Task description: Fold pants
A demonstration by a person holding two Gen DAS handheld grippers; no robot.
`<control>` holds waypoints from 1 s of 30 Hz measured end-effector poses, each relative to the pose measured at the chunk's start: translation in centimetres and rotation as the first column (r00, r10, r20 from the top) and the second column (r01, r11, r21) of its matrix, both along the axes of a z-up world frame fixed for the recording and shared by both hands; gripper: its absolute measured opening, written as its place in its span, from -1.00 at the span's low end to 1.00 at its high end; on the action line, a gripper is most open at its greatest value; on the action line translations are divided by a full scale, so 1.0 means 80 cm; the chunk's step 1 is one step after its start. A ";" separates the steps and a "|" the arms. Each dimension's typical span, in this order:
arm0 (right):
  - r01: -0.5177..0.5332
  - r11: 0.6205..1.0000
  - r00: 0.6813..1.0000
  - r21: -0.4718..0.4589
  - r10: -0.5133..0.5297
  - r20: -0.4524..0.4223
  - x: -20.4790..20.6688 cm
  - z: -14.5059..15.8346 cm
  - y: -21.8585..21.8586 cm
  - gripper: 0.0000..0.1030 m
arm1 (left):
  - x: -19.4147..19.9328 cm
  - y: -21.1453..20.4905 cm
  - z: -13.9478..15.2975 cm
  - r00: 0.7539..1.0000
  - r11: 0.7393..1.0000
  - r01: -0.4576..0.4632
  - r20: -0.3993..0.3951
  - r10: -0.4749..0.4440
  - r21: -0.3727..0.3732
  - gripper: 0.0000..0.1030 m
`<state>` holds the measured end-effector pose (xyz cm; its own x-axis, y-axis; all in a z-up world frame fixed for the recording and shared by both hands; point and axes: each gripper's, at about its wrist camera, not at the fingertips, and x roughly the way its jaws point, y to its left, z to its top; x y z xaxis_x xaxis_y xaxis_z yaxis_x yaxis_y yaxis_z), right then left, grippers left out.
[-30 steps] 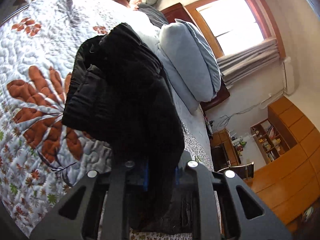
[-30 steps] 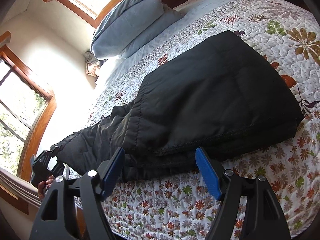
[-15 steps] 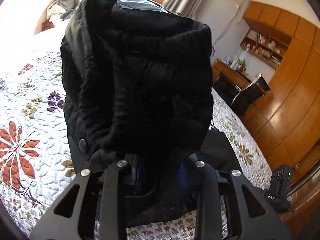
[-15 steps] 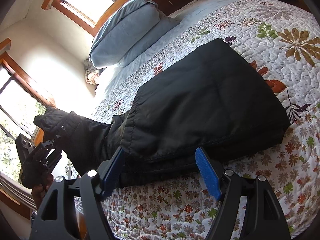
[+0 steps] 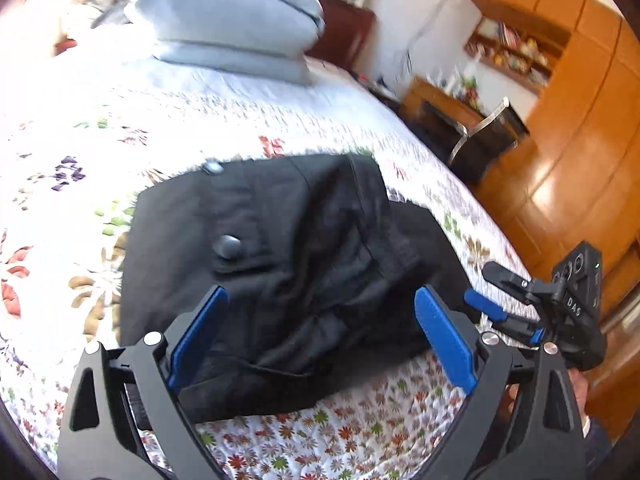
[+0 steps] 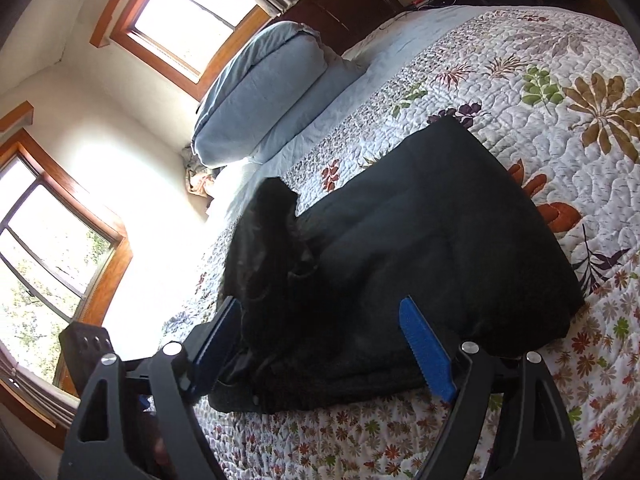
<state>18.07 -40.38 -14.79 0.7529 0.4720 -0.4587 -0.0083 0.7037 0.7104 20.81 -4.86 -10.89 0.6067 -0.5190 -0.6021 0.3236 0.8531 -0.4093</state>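
The black quilted pants [image 5: 280, 260] lie folded on the flowered bedspread [image 5: 80, 160], with the buttoned waist end on top. In the right wrist view the pants [image 6: 420, 260] fill the middle, one flap still humped up at the left. My left gripper [image 5: 320, 338] hovers over their near edge, its jaws opening wide; the blue pads [image 5: 196, 336] stand clear of the cloth. My right gripper [image 6: 320, 348] sits at the near edge too, jaws opening, fabric between the pads but not pressed. That right gripper [image 5: 500, 312] also shows at the right of the left wrist view.
Blue-grey pillows [image 5: 232, 20] are stacked at the head of the bed. A wooden wardrobe [image 5: 580, 140] and a chair [image 5: 480, 128] stand beyond the bed's far side. Windows [image 6: 188, 12] line the wall. A hand [image 5: 576, 392] holds the right gripper's handle.
The left gripper swung the waist end of the pants over onto the folded legs and let go, its jaws going from shut on cloth to wide open. The right gripper's jaws widened a little.
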 end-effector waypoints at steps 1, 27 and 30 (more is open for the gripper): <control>-0.006 1.000 1.000 0.017 0.006 0.005 0.004 0.001 0.002 0.74 | -0.001 0.008 0.002 1.000 1.000 -0.015 -0.005 0.015 -0.007 0.93; -0.106 0.981 0.990 0.162 0.119 -0.073 0.104 -0.045 0.093 0.94 | -0.025 0.157 -0.036 0.898 0.923 -0.380 -0.263 0.353 -0.060 0.94; -0.102 0.990 0.992 0.100 0.109 -0.069 0.110 -0.045 0.102 0.94 | -0.026 0.158 -0.036 0.894 0.921 -0.387 -0.270 0.359 -0.056 0.94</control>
